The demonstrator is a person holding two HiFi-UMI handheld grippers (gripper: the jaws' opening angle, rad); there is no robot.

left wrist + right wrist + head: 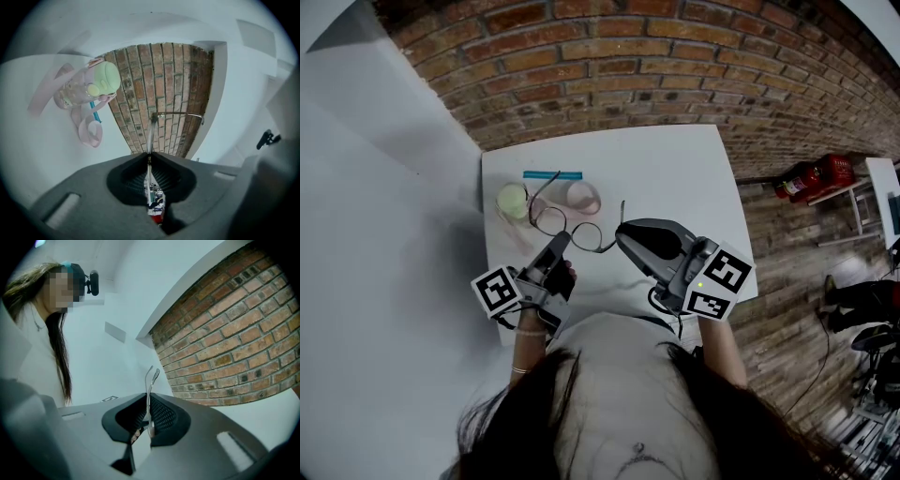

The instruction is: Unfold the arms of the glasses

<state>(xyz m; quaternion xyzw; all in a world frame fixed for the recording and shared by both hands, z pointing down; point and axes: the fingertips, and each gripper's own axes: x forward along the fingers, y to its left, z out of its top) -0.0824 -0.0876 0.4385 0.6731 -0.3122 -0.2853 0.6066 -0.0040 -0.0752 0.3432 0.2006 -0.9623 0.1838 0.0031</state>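
Glasses over a white bench: a person held a pair of thin-rimmed glasses [572, 228] above the bench [675, 178], just on the near side of a green-lidded cup [514, 201]. The cup sat close to the bench's left edge. The left hand-held gripper [556, 248], the one nearer the cup, was pressed together on the thin rim of a lens. The right hand-held gripper [623, 234], across the glasses from the cup, pinched the end of one arm. A pink loop [583, 197] lay beside the cup, and a blue strip [551, 175] lay beyond it toward the brick wall [628, 56]. Away from the cup, open bench top ran to the right edge and far corner.
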